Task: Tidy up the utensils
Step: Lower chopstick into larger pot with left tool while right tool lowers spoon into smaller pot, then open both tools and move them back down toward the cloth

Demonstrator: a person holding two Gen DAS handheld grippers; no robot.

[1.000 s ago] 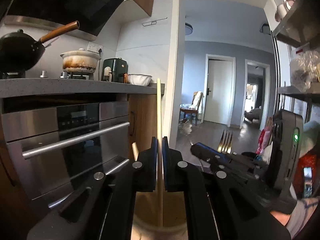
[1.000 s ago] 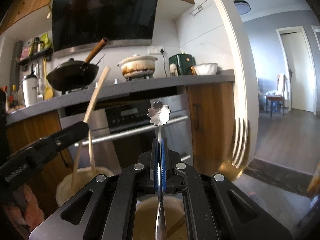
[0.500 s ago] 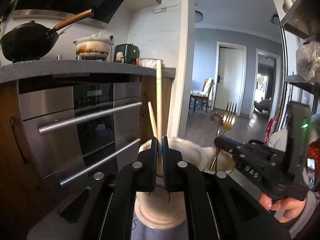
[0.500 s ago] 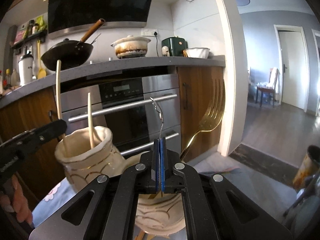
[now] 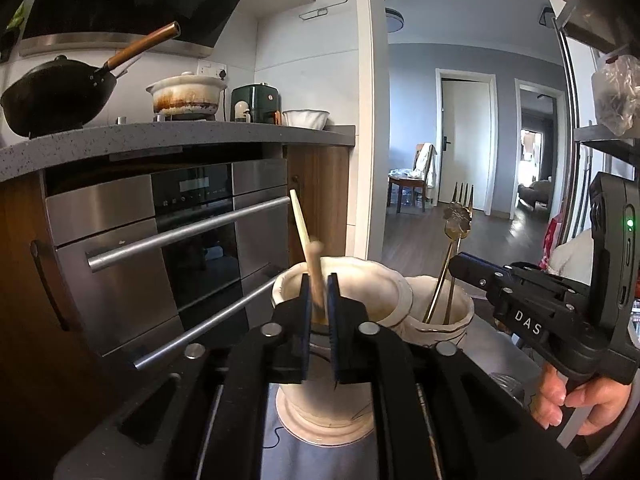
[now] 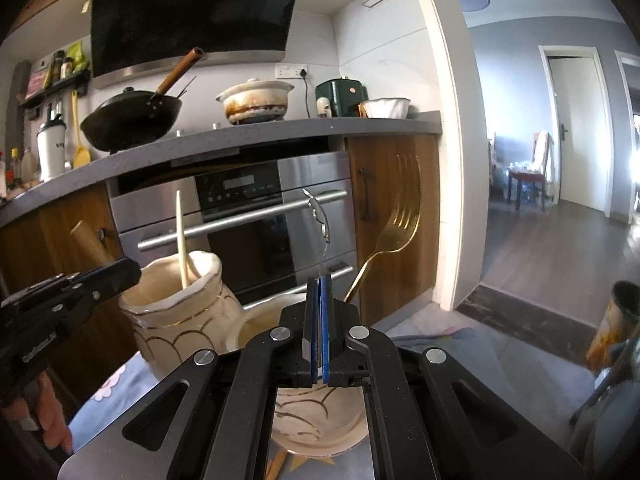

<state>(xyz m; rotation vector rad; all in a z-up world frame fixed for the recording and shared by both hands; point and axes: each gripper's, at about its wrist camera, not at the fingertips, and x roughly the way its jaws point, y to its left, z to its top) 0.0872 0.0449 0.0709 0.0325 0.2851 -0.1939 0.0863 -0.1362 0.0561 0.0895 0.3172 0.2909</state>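
Left tongs (image 5: 318, 300) opening, releasing chopstick (image 5: 316, 276) into taller jar (image 5: 340, 292), frame centre; right tongs (image 6: 318, 312) clenched on spoon (image 6: 320, 224) above shorter jar (image 6: 320, 412).

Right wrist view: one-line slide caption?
Right gripper shut on a flower-headed spoon above a cream holder with a gold fork.

Glazed cream ceramic jar (image 5: 340, 292) with gilt lines, pale matt wooden chopstick (image 5: 303, 232), polished gold metal fork (image 6: 394, 224), brushed steel oven (image 5: 160, 240), speckled grey stone countertop (image 5: 160, 136), matt black plastic left gripper (image 5: 318, 300).
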